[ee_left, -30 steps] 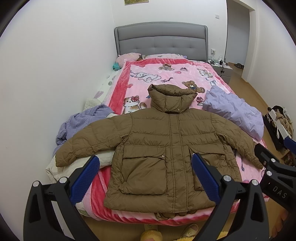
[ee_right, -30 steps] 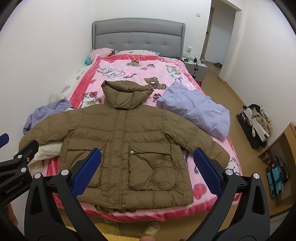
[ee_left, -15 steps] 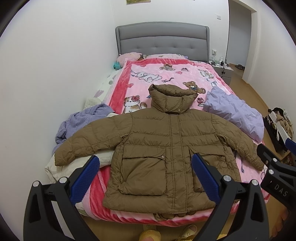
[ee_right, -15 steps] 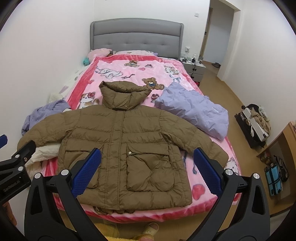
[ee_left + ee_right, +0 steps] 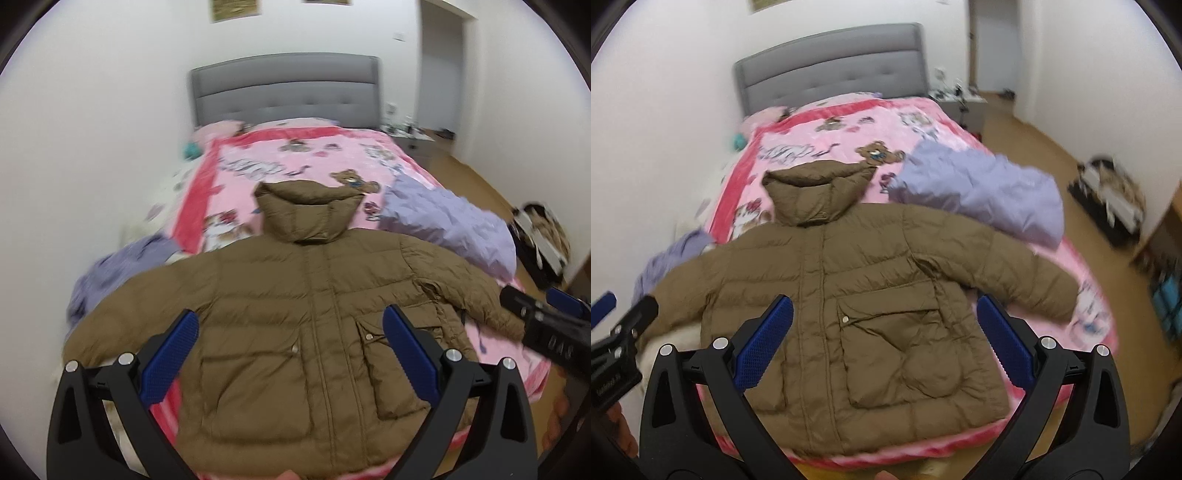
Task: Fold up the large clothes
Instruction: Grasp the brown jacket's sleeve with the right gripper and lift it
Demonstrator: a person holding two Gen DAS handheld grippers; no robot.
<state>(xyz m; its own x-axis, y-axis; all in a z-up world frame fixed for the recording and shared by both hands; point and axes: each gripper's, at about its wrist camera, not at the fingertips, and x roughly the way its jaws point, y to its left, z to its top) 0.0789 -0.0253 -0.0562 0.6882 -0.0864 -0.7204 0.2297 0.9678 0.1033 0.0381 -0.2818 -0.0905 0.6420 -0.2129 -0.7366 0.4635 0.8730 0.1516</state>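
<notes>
Both grippers are moving in toward the bed since the earlier frames, and the brown jacket (image 5: 314, 332) is filling more of each view, blurred by the motion. On the left gripper (image 5: 291, 343) the jaws are standing wide apart and gripping nothing; the right gripper (image 5: 886, 332) is spread just as wide and is equally empty. Between the blue pads (image 5: 170, 354) the jacket is lying face up and flat across the near end of the bed (image 5: 199, 206), hood pointing far, sleeves stretching out left and right, hem hanging at the near edge.

Further out, a lilac coat (image 5: 447, 229) is lying to the right of the hood, a second lilac garment (image 5: 110, 269) is bunching under the left sleeve, and a grey headboard (image 5: 284, 88) is closing the far end.

Judging from this, the approach is under way and no fold is started; the advance suggests the grippers are heading for a first hold, perhaps on the sleeves or hem. Apart from the closer, tilted views, nothing on the bed appears shifted.
</notes>
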